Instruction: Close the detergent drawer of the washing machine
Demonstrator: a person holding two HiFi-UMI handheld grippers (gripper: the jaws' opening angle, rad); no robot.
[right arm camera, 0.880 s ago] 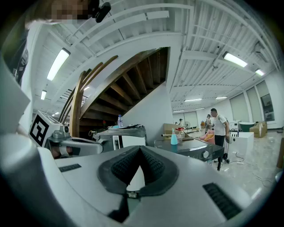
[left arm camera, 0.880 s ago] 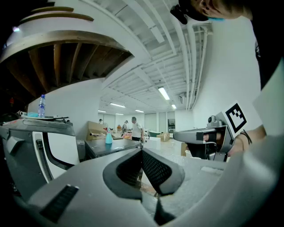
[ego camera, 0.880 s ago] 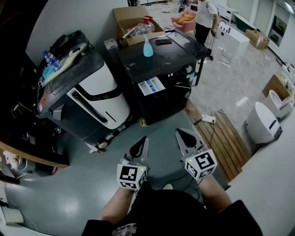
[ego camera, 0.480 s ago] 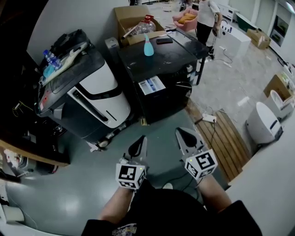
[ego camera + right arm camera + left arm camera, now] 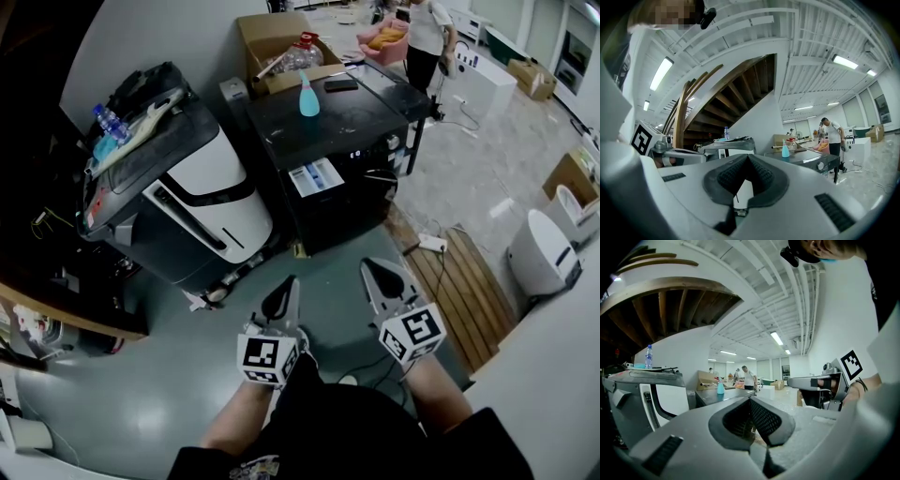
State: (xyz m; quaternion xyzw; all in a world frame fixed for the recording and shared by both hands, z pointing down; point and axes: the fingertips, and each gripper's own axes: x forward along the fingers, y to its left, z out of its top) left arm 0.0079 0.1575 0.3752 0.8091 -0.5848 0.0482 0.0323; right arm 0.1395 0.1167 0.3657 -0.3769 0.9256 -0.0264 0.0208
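Hovering well short of the black washing machine (image 5: 328, 131), left tongs (image 5: 287, 289) and right tongs (image 5: 372, 272) are clenched empty.

Left hand-held gripper (image 5: 751, 399), jaws pressed together, blue spray bottle (image 5: 720, 388) beyond

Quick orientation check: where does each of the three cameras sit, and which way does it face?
Head view: on the person's head, steeply down at the black washing machine; forearms, left gripper and right gripper show.
Left gripper view: on the left gripper, along its shut jaws toward the machine; right gripper at right.
Right gripper view: on the right gripper, same heading; left gripper at left.
Shared: all show the teal spray bottle.
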